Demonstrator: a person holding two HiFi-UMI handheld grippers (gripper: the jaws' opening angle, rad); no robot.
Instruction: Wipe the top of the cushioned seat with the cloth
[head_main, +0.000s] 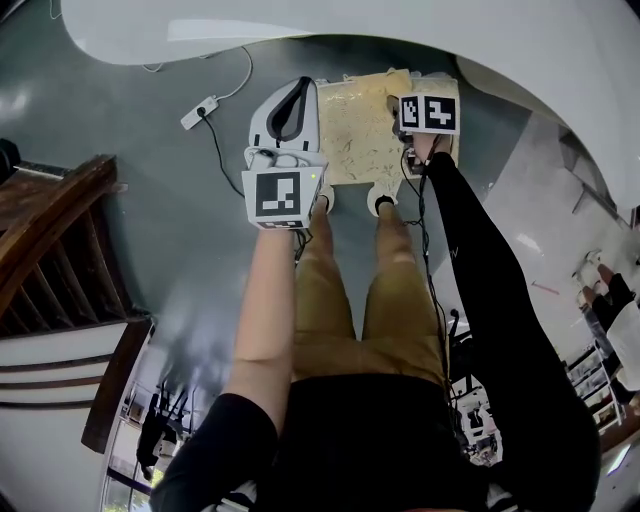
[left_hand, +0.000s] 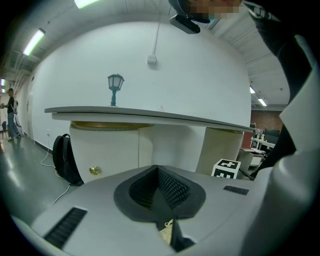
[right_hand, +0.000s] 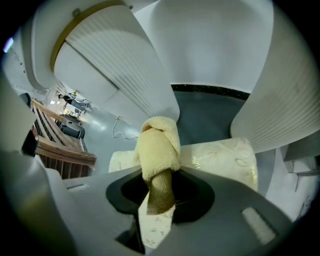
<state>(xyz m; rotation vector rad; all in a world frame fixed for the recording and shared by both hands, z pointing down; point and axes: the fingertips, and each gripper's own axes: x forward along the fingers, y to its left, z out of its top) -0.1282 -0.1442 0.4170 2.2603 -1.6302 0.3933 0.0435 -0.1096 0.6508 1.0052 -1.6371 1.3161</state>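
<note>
We saw our right gripper (right_hand: 159, 187) clamped on the rolled yellow cloth (right_hand: 159, 147), over the cushioned seat (head_main: 362, 130) near its right edge; our left gripper (head_main: 287, 118) hovered at the seat's left edge, its 2 jaws pressed together, holding nothing.

A person (head_main: 350, 330) is standing before the cushioned seat (head_main: 362, 130), holding the left gripper (head_main: 296, 92) at its left edge and the right gripper (head_main: 430, 110) over its right.
</note>
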